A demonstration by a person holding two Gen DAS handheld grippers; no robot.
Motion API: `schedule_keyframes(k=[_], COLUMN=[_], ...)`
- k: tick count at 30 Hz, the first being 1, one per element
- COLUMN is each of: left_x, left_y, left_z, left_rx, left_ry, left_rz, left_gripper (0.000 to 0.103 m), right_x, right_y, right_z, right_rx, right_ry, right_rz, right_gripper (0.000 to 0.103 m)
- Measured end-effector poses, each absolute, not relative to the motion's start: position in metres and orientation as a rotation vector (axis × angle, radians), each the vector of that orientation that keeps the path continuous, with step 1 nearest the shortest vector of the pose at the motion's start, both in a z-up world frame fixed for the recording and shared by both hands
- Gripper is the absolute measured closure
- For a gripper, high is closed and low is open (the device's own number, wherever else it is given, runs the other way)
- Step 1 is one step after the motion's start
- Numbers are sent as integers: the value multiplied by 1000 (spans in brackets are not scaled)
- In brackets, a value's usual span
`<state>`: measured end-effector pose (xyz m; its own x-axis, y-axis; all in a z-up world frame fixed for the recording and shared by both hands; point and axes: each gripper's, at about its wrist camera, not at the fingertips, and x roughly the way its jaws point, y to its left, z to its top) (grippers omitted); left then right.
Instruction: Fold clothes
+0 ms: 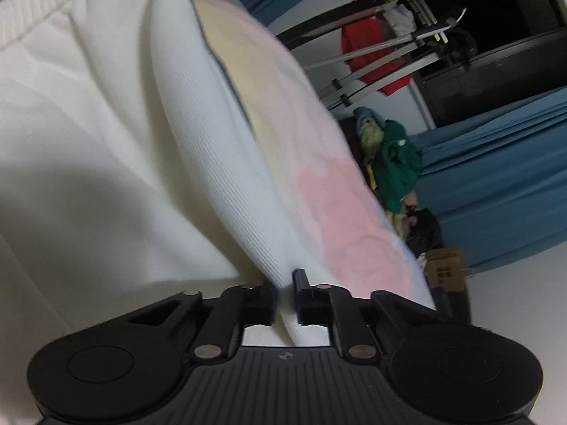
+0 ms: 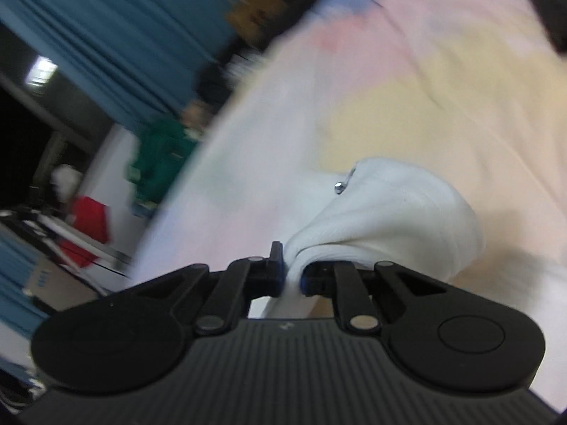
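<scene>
A white garment (image 1: 88,134) with a ribbed elastic band at the top left fills the left wrist view. My left gripper (image 1: 286,295) is shut on a ribbed white fold of it, which hangs taut over a pastel pink and yellow sheet (image 1: 319,191). In the right wrist view my right gripper (image 2: 291,276) is shut on a bunched white part of the garment (image 2: 389,212) that carries a small metal fitting (image 2: 339,187). The garment lies over the same pastel sheet (image 2: 407,113). This view is blurred.
Blue curtains (image 1: 496,184) hang at the right. A rack holds a red cloth (image 1: 375,53). A green clothes heap (image 1: 397,163) and a cardboard box (image 1: 446,269) stand beyond the sheet's edge. In the right wrist view the curtains (image 2: 106,35) and the red cloth (image 2: 88,226) show at left.
</scene>
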<state>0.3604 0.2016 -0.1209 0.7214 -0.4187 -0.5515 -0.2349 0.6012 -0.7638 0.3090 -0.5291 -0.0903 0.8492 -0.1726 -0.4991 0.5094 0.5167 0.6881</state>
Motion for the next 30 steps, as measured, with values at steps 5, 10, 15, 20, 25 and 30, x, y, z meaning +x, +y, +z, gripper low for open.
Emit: schedule_keyframes(k=[5, 10, 15, 20, 25, 30], left_x=[344, 329, 323, 333, 373, 426], left_y=[221, 235, 244, 250, 229, 201], left_z=[-105, -93, -88, -83, -77, -90], left_rx=[-1003, -1002, -1017, -1024, -953, -912], left_ry=[674, 597, 572, 528, 560, 615], left_rz=[-173, -205, -208, -216, -190, -131], left_gripper=[99, 100, 100, 100, 99, 99], right_x=[276, 234, 191, 212, 239, 325], right_y=[-510, -489, -468, -475, -484, -532], right_z=[-51, -24, 3, 2, -1, -47], right_rx=[870, 781, 691, 713, 745, 898], right_ry=[254, 182, 112, 154, 209, 357], right_rz=[-344, -318, -291, -328, -372, -401], right_gripper=[92, 92, 92, 92, 92, 92])
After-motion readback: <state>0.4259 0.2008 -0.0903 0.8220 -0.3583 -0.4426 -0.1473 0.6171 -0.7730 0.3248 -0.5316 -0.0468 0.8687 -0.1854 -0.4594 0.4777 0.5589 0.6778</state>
